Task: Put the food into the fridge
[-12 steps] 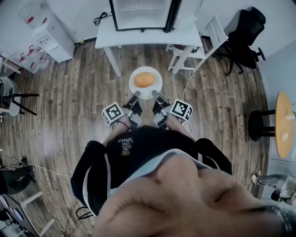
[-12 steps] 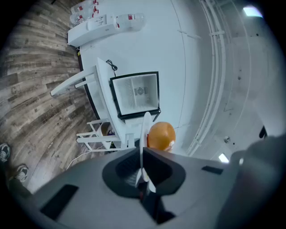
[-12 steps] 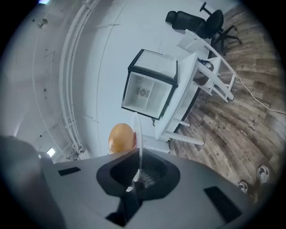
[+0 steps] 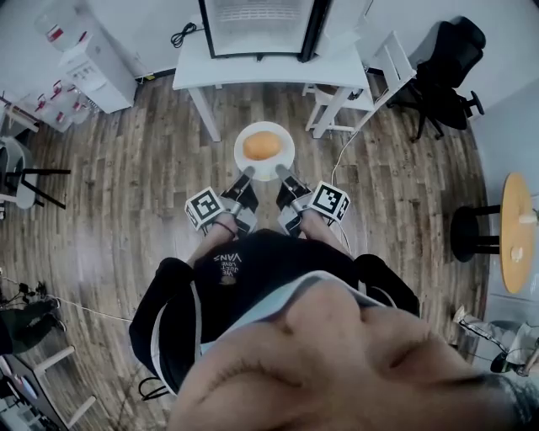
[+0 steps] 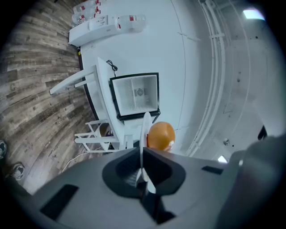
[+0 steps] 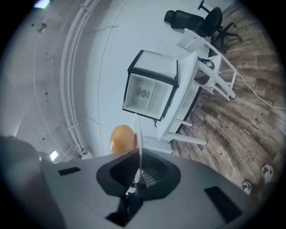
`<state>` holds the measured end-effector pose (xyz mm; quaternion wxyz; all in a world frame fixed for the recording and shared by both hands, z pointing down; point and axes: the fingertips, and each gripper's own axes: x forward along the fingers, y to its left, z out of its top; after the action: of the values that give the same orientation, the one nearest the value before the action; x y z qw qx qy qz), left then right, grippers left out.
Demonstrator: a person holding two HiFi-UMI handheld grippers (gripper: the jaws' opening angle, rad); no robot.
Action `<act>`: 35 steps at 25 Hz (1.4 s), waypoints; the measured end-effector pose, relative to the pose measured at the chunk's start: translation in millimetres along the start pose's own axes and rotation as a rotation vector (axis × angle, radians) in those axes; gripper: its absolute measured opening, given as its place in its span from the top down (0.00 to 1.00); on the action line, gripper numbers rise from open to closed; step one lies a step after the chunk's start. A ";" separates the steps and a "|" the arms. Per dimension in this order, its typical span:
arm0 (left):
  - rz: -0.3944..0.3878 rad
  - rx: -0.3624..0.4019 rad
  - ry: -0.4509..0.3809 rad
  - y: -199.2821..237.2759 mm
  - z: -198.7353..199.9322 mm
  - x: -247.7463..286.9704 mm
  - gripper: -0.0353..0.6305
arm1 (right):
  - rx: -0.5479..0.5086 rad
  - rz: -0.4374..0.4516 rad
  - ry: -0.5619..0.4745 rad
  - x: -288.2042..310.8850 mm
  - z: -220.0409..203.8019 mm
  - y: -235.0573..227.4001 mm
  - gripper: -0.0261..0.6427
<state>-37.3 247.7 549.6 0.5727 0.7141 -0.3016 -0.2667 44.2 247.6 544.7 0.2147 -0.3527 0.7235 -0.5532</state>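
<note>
Both my grippers carry 1 round white plate [image 4: 287, 151] between them, held level above the grey wood-plank floor [image 4: 126, 185]. Left gripper [image 4: 247, 175] is clamped on the plate's near-left rim, right gripper [image 4: 280, 173] on its near-right rim. Each gripper view shows the thin rim pinched edge-on between closed jaws. 1 round orange fruit [image 4: 262, 145] sits mid-plate. Ahead is a small black-framed fridge [image 4: 257, 23], white interior visible, on a white table [image 4: 337, 69]. The plate is well short of the fridge.
</note>
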 end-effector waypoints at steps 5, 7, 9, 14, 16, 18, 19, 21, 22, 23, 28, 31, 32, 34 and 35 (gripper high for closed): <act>-0.005 -0.014 -0.019 1.4 -1.4 4.0 0.91 | -0.002 0.001 0.009 -0.2 4.4 -4.5 0.93; -0.001 -0.015 -0.025 1.5 -3.3 11.2 0.91 | 0.003 -0.003 0.017 -1.5 11.7 -8.4 0.93; 0.015 -0.019 -0.035 3.5 -7.3 15.8 0.91 | 0.005 -0.002 0.026 -3.7 17.0 -11.9 0.93; 0.021 -0.026 -0.065 7.3 -20.0 23.9 0.91 | -0.005 -0.014 0.058 -14.3 26.8 -20.7 0.93; 0.020 -0.028 -0.076 7.4 -23.1 27.4 0.91 | -0.001 0.003 0.067 -15.2 30.2 -21.0 0.93; 0.024 -0.027 -0.085 8.3 -25.5 28.5 0.91 | 0.003 0.026 0.077 -14.8 31.0 -20.1 0.93; 0.028 -0.028 -0.089 9.5 -26.5 28.6 0.91 | 0.004 0.029 0.081 -14.9 31.3 -20.7 0.93; 0.027 -0.037 -0.096 11.0 -28.0 30.4 0.91 | 0.002 0.017 0.086 -15.9 33.1 -24.2 0.93; 0.027 -0.042 -0.098 11.7 -28.5 31.6 0.91 | 0.006 0.021 0.087 -15.6 34.0 -24.6 0.93; 0.029 -0.043 -0.099 12.6 -28.7 32.7 0.91 | 0.011 0.029 0.087 -14.9 34.7 -24.4 0.93; 0.022 -0.065 -0.106 16.0 -20.5 42.4 0.91 | 0.020 0.029 0.090 -3.8 42.7 -26.4 0.93; 0.034 -0.066 -0.106 21.5 -8.9 45.9 0.91 | 0.013 0.012 0.090 7.4 46.3 -29.9 0.93; 0.032 -0.067 -0.104 22.5 -4.9 47.4 0.91 | 0.010 0.005 0.088 11.0 47.3 -30.9 0.93; 0.022 -0.069 -0.095 23.1 3.9 52.6 0.91 | 0.014 0.007 0.081 20.1 50.1 -30.1 0.93; 0.022 -0.071 -0.090 23.7 8.6 56.0 0.91 | 0.016 0.006 0.077 25.1 52.6 -30.1 0.93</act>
<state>-8.7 197.0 569.1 0.5865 0.6773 -0.3251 -0.3027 72.8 190.5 559.9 0.1912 -0.3271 0.7278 -0.5717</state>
